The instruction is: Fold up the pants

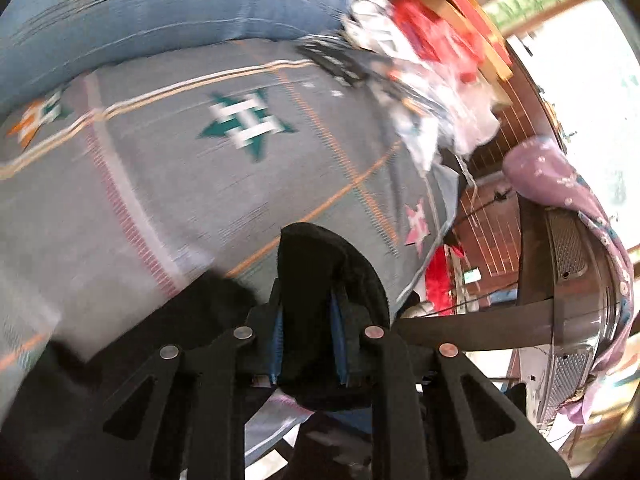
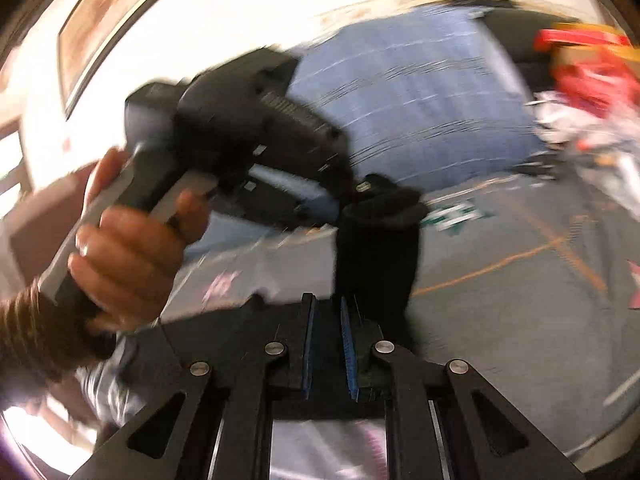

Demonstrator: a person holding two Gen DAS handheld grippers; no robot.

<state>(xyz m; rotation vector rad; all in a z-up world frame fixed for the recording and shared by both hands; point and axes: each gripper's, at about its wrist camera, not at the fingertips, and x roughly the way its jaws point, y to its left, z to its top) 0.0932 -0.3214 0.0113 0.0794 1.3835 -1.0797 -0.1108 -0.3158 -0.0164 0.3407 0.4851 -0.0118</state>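
Note:
The black pants bunch up over the blue pads of my left gripper, which is shut on a fold of them above the grey patterned bedspread. In the right wrist view a person's hand holds that left gripper tilted downward, with the black pants hanging from its tip in a short strip. The strip runs down into my right gripper. Its pads stand close together with dark cloth between them. Both views are blurred by motion.
A blue striped pillow lies at the far side of the bedspread. A heap of red and white things sits at the bed's corner. A purple cloth hangs over a dark chair beside the bed.

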